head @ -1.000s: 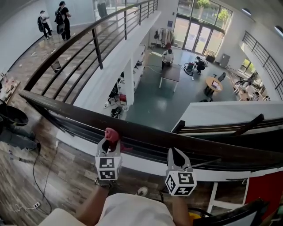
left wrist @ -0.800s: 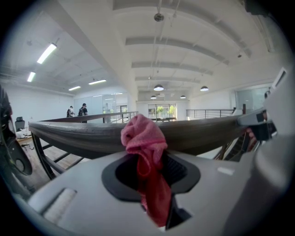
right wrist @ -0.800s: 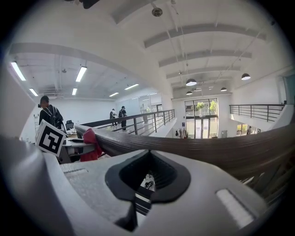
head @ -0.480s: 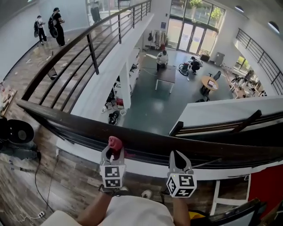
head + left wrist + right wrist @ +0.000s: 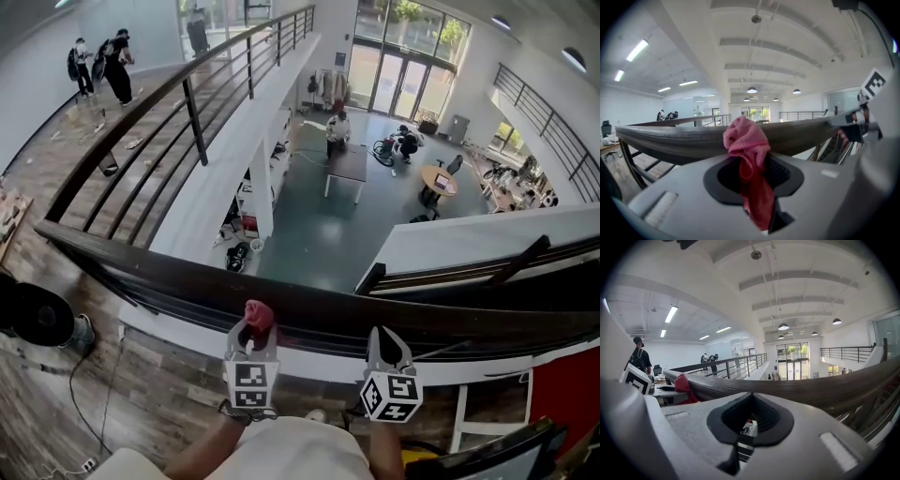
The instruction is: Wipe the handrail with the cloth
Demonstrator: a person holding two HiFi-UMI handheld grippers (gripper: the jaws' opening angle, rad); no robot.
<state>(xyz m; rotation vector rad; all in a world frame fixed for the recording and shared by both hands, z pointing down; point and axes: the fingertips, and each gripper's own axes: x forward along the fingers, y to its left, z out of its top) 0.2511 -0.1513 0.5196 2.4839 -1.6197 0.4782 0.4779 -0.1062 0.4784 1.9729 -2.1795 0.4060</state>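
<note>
Now | left gripper (image 5: 251,334): cloth (image 5: 258,315) pinched between fingers, touching handrail (image 5: 169,273) | right gripper (image 5: 382,335): fingers together

Pink cloth (image 5: 258,314) (bunched) at handrail (image 5: 422,321)

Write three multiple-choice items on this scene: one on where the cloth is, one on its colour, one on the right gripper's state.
1. Where is the cloth?
A. on the floor
B. in the left gripper, at the handrail
C. on a desk

2. What colour is the cloth?
A. blue
B. pink-red
C. white

3. The right gripper is:
A. shut and empty
B. shut on the cloth
C. wide open

Answers: 1 B, the left gripper view shows it clamped between the jaws; 2 B, it shows pink-red in every view; 3 A, the right gripper view shows the jaws meeting with nothing between.
</note>
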